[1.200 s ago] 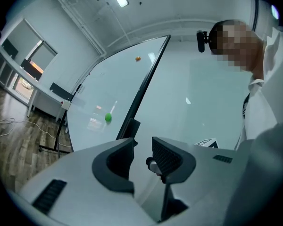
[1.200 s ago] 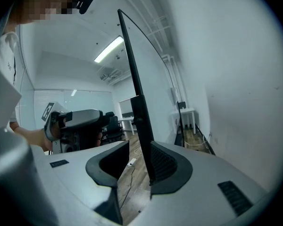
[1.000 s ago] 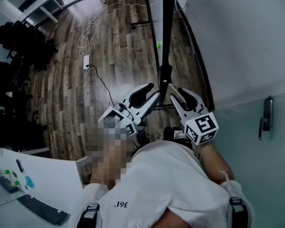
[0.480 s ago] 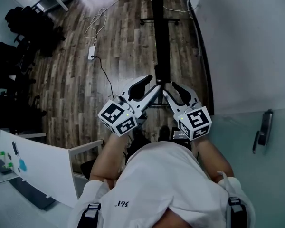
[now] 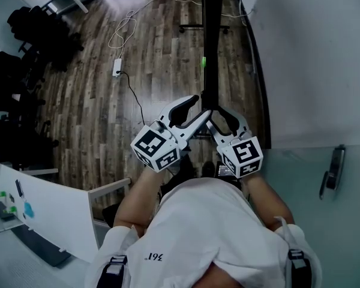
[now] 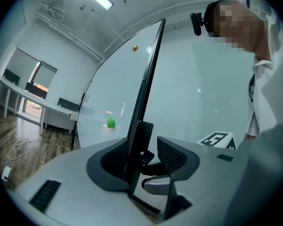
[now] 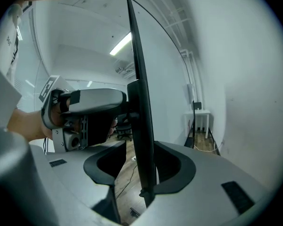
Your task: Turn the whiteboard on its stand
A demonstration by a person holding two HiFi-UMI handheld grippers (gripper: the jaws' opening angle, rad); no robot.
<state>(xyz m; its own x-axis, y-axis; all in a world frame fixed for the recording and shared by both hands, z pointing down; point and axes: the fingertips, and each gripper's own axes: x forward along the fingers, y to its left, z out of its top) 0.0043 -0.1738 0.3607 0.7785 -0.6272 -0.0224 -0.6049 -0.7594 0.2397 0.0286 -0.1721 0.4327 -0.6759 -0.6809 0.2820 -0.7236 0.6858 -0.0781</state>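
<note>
- The whiteboard [image 5: 211, 47] stands upright on its stand [image 5: 192, 27], straight in front of the person and seen edge-on, so its black frame edge runs between both grippers.
- The left gripper [image 6: 142, 158] straddles this edge with its jaws spread wide. They have just been opening, and the frame stands close to one jaw only, without pressure.
- The right gripper [image 7: 141, 166] straddles the same edge from the other side. Its jaws have also just been opening, and the frame between them is loose.
- In my judgement the outer edge is chosen because it gives the best leverage for the turn, and the hold is now being released.
</note>
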